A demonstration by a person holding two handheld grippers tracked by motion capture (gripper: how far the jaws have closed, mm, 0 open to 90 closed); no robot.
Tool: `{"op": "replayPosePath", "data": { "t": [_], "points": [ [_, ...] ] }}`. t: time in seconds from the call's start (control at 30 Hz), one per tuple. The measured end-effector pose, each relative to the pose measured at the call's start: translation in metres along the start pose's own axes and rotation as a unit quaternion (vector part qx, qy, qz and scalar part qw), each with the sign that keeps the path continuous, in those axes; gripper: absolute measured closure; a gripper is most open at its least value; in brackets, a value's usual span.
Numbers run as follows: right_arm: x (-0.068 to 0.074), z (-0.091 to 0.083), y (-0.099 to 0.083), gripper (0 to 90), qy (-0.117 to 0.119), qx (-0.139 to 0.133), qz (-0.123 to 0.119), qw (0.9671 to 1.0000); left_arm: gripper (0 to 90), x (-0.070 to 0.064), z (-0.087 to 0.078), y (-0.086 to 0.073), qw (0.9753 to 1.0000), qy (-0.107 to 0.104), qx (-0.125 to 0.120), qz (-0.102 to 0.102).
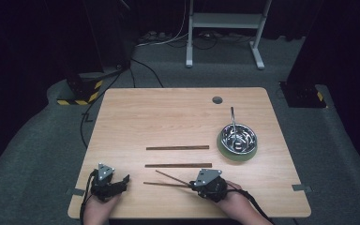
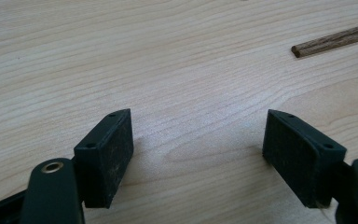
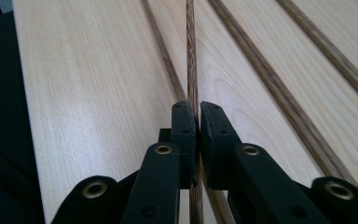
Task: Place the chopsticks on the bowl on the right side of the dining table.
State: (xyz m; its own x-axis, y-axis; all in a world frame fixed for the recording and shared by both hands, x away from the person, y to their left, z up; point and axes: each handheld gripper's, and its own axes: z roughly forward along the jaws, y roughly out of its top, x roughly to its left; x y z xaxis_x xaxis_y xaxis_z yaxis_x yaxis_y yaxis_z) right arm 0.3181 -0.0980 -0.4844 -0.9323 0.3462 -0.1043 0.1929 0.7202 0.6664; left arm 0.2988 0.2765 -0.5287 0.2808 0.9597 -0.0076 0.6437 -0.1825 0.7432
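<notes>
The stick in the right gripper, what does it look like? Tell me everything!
The stick is a thin, straight, dark brown chopstick with wood grain along it. The right gripper pinches it near one end, with both black pads pressed on its sides. From above, it points up and to the left, slanting across another chopstick that lies flat on the light wooden table. Whether its far tip touches the table is hard to tell.
</notes>
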Motion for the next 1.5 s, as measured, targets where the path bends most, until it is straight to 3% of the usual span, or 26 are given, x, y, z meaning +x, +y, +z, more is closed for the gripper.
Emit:
{"op": "replayPosePath", "data": {
  "t": [0.13, 0.43, 0.77, 1.27, 1.5],
  "points": [
    [-0.008, -0.015, -0.006, 84.0, -0.015, -0.004, 0.01, 0.9998, 24.4, 0.0, 0.0, 0.0, 1.0, 0.0, -0.003, -0.002],
    [-0.019, -0.023, -0.018, 84.0, -0.04, -0.008, 0.045, 0.9982, 24.4, -0.001, 0.001, 0.0, 1.0, 0.001, -0.005, -0.007],
    [-0.044, -0.041, -0.025, 84.0, -0.073, -0.003, 0.041, 0.9965, 24.0, -0.001, 0.001, 0.0, 1.0, 0.0, -0.005, -0.006],
    [-0.068, -0.054, -0.031, 84.1, -0.092, 0.003, 0.051, 0.9944, 23.9, -0.001, 0.001, 0.0, 1.0, 0.0, -0.005, -0.006],
    [-0.087, -0.06, -0.03, 84.1, -0.102, 0.0, 0.069, 0.9924, 23.7, -0.001, 0.001, 0.0, 1.0, 0.0, -0.005, -0.007]
  ]
}}
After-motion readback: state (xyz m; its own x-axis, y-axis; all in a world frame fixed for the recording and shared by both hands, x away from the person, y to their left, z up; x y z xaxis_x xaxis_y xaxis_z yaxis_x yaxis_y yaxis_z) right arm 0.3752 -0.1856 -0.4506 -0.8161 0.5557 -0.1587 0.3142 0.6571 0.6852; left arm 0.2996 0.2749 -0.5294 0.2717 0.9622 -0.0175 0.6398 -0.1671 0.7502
